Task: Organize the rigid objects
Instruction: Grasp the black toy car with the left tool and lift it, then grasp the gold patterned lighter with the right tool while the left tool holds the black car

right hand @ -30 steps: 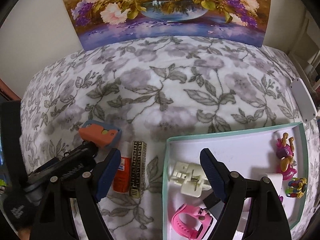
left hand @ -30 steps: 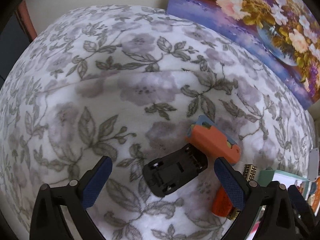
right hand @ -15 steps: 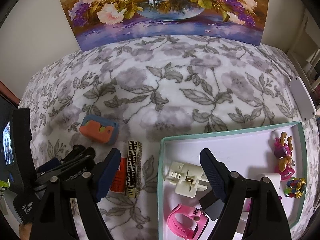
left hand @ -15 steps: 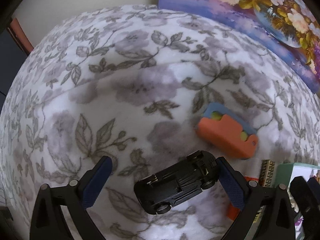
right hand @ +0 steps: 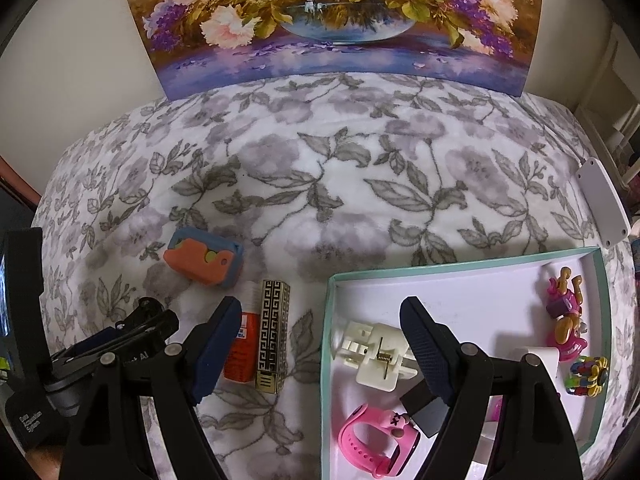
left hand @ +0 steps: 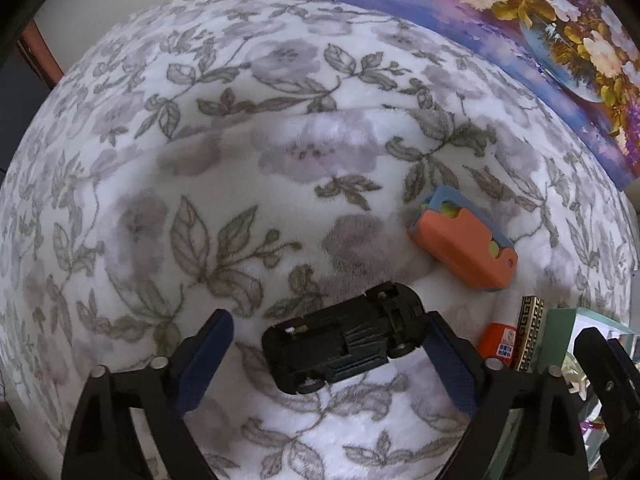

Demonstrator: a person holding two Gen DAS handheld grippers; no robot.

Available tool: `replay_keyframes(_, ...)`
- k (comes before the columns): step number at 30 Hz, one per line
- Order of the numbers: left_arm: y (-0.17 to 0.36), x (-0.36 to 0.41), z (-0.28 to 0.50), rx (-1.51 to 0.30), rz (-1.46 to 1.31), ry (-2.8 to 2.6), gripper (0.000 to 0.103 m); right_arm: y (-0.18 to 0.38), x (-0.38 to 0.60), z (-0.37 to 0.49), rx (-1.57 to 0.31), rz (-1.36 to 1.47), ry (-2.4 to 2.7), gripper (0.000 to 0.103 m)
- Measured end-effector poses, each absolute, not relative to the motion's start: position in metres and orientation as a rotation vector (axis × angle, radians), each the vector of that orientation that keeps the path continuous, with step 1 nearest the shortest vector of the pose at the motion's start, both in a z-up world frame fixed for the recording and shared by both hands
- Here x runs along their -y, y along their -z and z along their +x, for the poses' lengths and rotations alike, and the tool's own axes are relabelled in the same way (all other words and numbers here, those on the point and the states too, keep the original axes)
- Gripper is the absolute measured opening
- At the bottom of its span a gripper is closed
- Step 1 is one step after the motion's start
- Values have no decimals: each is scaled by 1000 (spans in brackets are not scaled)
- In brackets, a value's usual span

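Note:
A black toy car point(left hand: 344, 340) lies on the flowered blanket between the fingers of my left gripper point(left hand: 326, 360), which is open. The car's far end is close to the right finger. Beyond it to the right sits an orange and blue block point(left hand: 464, 248) point(right hand: 204, 260). An orange glue stick point(right hand: 240, 352) and a gold patterned box point(right hand: 274, 340) lie side by side left of the teal tray point(right hand: 326, 320). My right gripper point(right hand: 318, 350) is open above the tray's left rim, holding nothing. The left gripper point(right hand: 132, 332) shows at the lower left of the right wrist view.
The tray holds a white clip point(right hand: 376, 354), a pink watch point(right hand: 376, 436), a dark block point(right hand: 426, 408), a pink toy point(right hand: 566, 320) and a colourful flower toy point(right hand: 588, 374). A white flat piece point(right hand: 604, 204) lies at the right edge. A flower painting point(right hand: 332, 20) leans on the wall behind.
The black car showed its underside a second ago and now shows its roof, lying further in between the left fingers. The right gripper has hardly moved.

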State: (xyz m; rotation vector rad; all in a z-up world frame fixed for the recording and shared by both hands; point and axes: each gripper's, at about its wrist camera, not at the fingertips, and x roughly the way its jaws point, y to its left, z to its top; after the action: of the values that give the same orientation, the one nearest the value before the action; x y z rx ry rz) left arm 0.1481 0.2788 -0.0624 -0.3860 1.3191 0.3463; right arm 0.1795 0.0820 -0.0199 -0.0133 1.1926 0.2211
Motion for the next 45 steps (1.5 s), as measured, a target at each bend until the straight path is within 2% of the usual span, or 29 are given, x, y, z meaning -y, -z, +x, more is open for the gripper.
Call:
replay_keyframes(1, 63, -280, 146, -1321, -393, -344, 92, 20, -83, 179, -1194, -15, -221, 82)
replay_keyframes(4, 63, -281, 142, -1317, -414, -332, 79, 21, -86, 178, -1198, -26, -224, 82)
replay_keyframes(14, 55, -282, 130, -1291, -449, -336, 78, 11, -97, 171, -1159, -13, -313, 81)
replay_keyframes(16, 54, -286, 130, -1282, -463, -339, 78, 12, -100, 170, -1161, -9, -334, 76)
replay_keyframes(18, 52, -289, 128, -1275, -473, -343, 78, 16, -105, 169, -1168, -24, -345, 65)
replay_keyframes(26, 46, -301, 121, -1260, -519, -335, 78, 33, -118, 164, -1195, -83, -358, 51)
replay_keyframes(33, 47, -299, 119, -1254, -540, -325, 78, 49, -122, 164, -1223, -134, -321, 28)
replay_keyframes(38, 48, -299, 120, -1254, -548, -322, 78, 54, -119, 166, -1230, -135, -308, 22)
replay_keyframes(45, 50, -297, 124, -1259, -549, -320, 78, 67, -128, 164, -1256, -163, -311, 19)
